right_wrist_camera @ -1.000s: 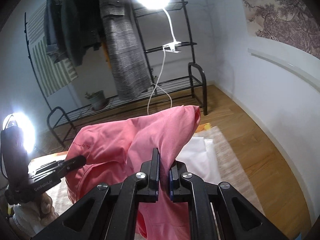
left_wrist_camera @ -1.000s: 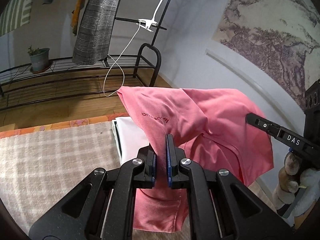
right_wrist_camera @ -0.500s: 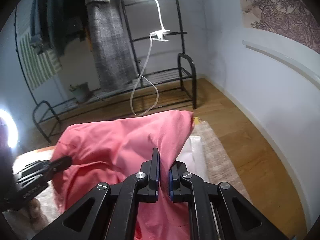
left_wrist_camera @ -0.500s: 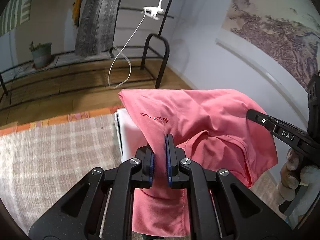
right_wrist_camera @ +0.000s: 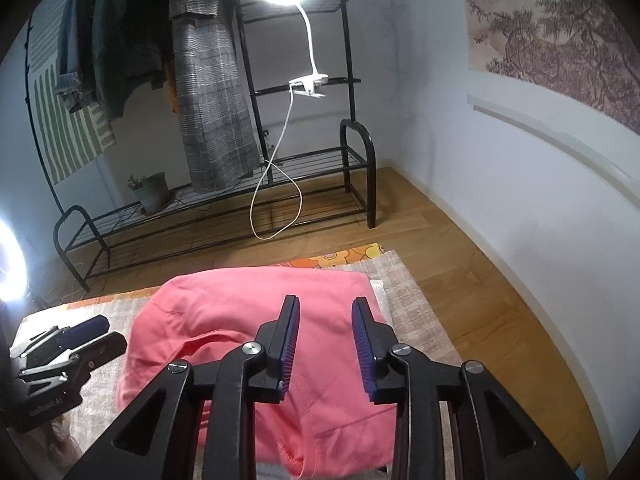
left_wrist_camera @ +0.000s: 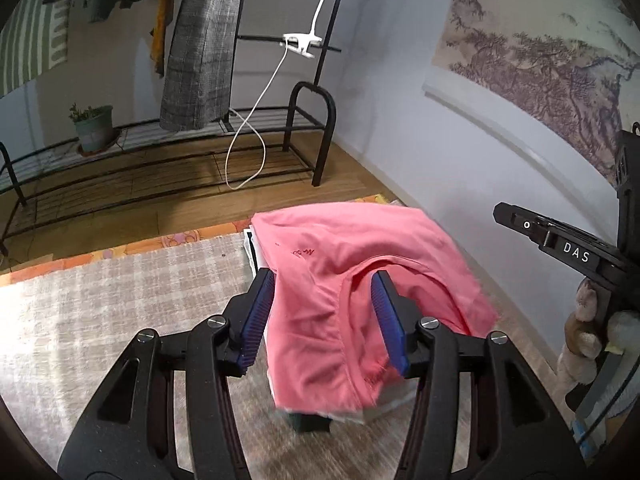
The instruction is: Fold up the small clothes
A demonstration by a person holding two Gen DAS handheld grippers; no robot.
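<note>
The pink garment (left_wrist_camera: pixel 352 292) lay in a loose, rumpled heap on the checked beige cloth (left_wrist_camera: pixel 120 300) that covered the work surface, resting on top of a white folded piece (left_wrist_camera: pixel 252 248) whose edge showed at its far left side. Small dark lettering was visible on the pink fabric near its far edge. The left gripper (left_wrist_camera: pixel 324 316) stood over the near part of the garment with its jaws parted; they had just been opening, and the fabric sat between the blue pads (left_wrist_camera: pixel 258 316) without being pressed by them, though the left pad was just beside a fold. The right gripper (right_wrist_camera: pixel 326 344) also had its jaws apart, less widely, having just been opening as well, with pink cloth below and between its pads but not clamped. In the right wrist view the left gripper appeared at the left edge, beside the garment. In the left wrist view the right gripper's black body showed at the right edge, with part of a hand (left_wrist_camera: pixel 580 340) in a pale glove holding it. Behind the surface stood a black metal rack (right_wrist_camera: pixel 224 216) on a wooden floor, with a potted plant (right_wrist_camera: pixel 150 192), a hanging grey checked garment (right_wrist_camera: pixel 212 92), and a clip lamp (right_wrist_camera: pixel 308 84) with a white cord.
</note>
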